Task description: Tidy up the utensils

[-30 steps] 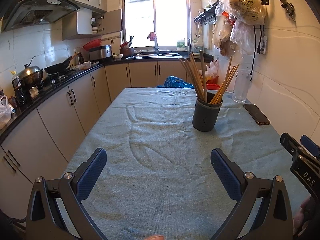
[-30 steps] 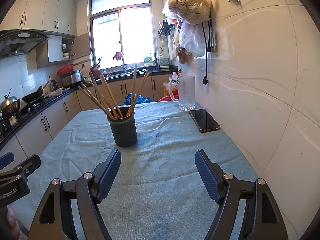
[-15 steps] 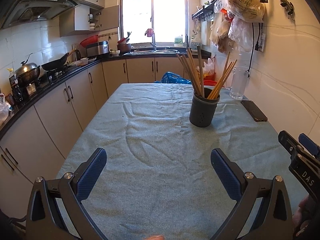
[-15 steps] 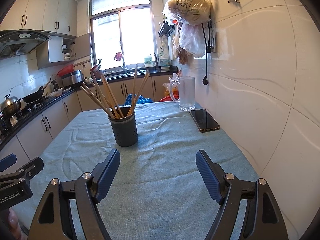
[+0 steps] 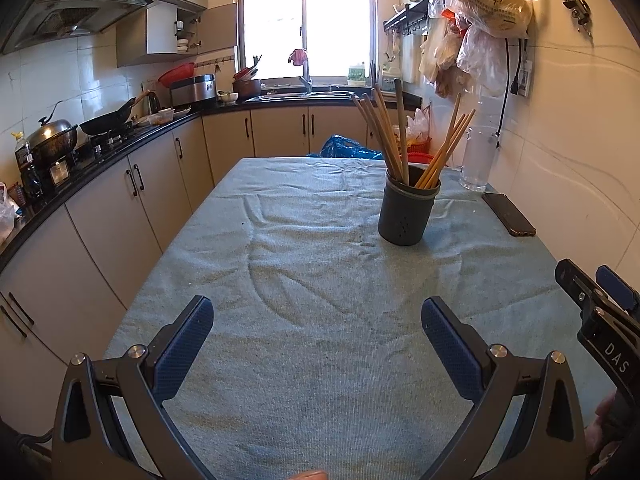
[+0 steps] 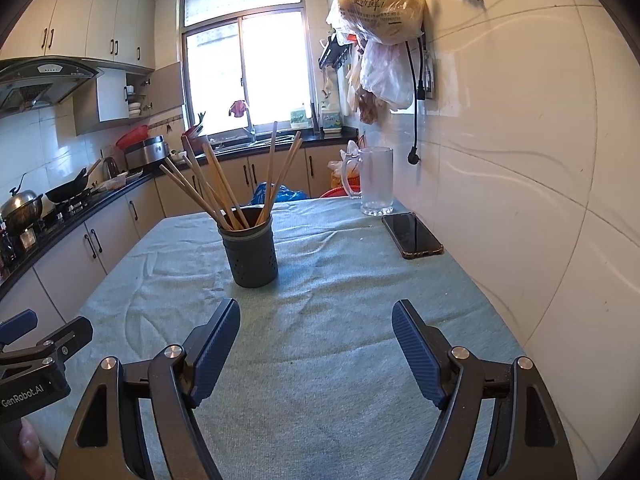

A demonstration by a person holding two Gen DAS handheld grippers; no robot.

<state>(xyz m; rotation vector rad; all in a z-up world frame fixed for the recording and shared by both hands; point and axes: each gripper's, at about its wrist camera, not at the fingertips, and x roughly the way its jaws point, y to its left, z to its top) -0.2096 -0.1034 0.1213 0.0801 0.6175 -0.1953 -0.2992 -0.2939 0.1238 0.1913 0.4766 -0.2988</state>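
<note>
A dark grey holder (image 5: 408,214) (image 6: 250,251) stands upright on the teal tablecloth (image 5: 312,280) (image 6: 328,304), past the table's middle. Several wooden chopsticks (image 5: 384,136) (image 6: 216,188) fan out of its top. My left gripper (image 5: 316,312) is open over the near part of the cloth, with nothing between its blue pads, well short of the holder. My right gripper (image 6: 316,316) is also open and empty, a short way in front of the holder. Each wrist view catches the other gripper at its outer edge.
A black phone (image 6: 412,235) lies by the wall on the right, with a frosted glass mug (image 6: 376,180) behind it. Plastic bags (image 6: 380,4) hang from the tiled wall above. Kitchen cabinets and a stove with pots (image 5: 56,136) run along the left.
The left wrist view has tipped slightly, so the holder sits a little lower and further away in it. Neither gripper has changed its opening.
</note>
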